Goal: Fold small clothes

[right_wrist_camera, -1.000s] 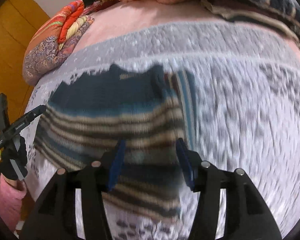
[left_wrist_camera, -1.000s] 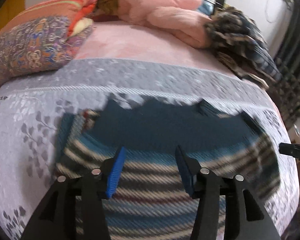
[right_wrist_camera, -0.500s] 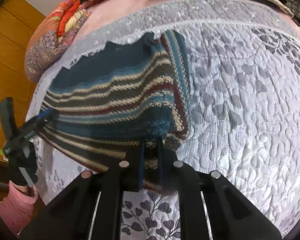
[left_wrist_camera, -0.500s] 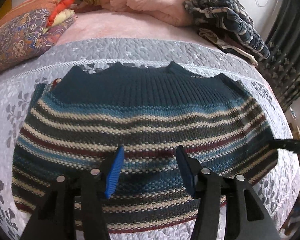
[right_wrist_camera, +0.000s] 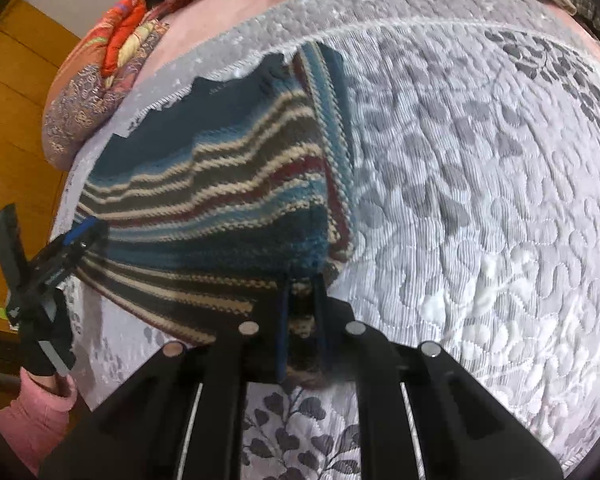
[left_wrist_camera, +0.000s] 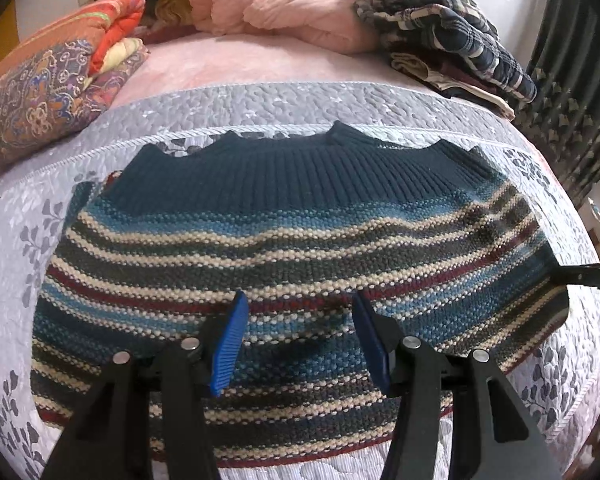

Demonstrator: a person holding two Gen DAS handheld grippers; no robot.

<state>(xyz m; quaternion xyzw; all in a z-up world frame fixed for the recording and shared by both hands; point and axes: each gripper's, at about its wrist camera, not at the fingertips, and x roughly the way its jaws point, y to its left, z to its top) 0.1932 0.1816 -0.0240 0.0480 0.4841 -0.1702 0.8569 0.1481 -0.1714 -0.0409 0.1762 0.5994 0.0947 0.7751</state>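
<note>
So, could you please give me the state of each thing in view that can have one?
Sweater: lying flat on the quilt, sleeves folded in, one near corner pinched.
Left gripper: open, above the sweater's near part.
Right gripper: shut on the sweater's corner.
Quilt: spread over the bed.
Plaid clothes: heaped, unfolded, at the far side.
Pink bedding: bunched up at the head.
</note>
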